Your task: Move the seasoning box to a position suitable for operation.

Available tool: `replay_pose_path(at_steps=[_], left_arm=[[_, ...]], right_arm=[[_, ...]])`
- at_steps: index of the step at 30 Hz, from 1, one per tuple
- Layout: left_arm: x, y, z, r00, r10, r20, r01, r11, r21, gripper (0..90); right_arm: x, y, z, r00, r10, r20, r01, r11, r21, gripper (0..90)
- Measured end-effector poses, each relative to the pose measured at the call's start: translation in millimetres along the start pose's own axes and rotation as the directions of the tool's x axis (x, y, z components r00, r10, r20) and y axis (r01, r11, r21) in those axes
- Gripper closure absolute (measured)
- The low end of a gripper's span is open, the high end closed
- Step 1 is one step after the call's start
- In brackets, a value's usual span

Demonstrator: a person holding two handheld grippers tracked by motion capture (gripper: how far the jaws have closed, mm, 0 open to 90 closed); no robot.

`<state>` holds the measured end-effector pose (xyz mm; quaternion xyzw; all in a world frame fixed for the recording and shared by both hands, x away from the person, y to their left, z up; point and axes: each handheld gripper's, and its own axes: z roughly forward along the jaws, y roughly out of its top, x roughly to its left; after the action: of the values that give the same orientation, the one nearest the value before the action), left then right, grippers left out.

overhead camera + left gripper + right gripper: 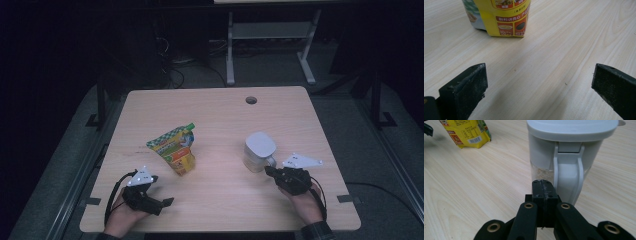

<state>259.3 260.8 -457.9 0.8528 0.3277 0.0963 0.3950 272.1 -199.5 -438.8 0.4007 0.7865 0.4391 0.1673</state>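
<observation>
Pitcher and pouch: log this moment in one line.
left gripper open, facing pouch | right gripper shut, empty, at pitcher handle | both upright on table

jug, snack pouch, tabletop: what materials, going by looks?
White lidded jug with clear body: likely plastic, with a matte moulded lid and handle and see-through walls. Yellow printed snack pouch: probably glossy plastic film, creased and glinting. Pale wooden table: wood-grain pattern, possibly laminate, with a smooth satin finish.

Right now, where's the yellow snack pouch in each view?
High view: the yellow snack pouch stands left of centre on the table, ahead of the left gripper.
Left gripper view: its lower part sits at the top edge, left of centre, beyond the open jaws.
Right gripper view: top left corner.
Shared landmark: the pale wood-grain tabletop.
</observation>
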Motion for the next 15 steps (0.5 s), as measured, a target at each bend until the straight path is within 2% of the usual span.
replay_pose_path(at_steps=[5,11,15], left_arm=[[-0.2,-0.2,-0.1,1.0,0.001,0.003,-0.001,1.0,-0.001,0.0],[-1.1,-0.1,0.4,1.0,0.004,0.005,-0.004,1.0,0.0,0.0],[0.0,-0.1,-0.7,0.9999,0.01,0.005,-0.01,0.9999,0.004,0.0]], right_arm=[[-9.2,-2.6,-3.4,0.9998,0.018,-0.005,-0.018,1.0,-0.009,89.9],[-16.8,-5.0,-5.7,0.9999,0.017,-0.004,-0.017,1.0,-0.007,89.9],[-16.7,-4.1,-13.8,0.999,0.0,-0.044,-0.001,0.999,-0.036,89.9]])
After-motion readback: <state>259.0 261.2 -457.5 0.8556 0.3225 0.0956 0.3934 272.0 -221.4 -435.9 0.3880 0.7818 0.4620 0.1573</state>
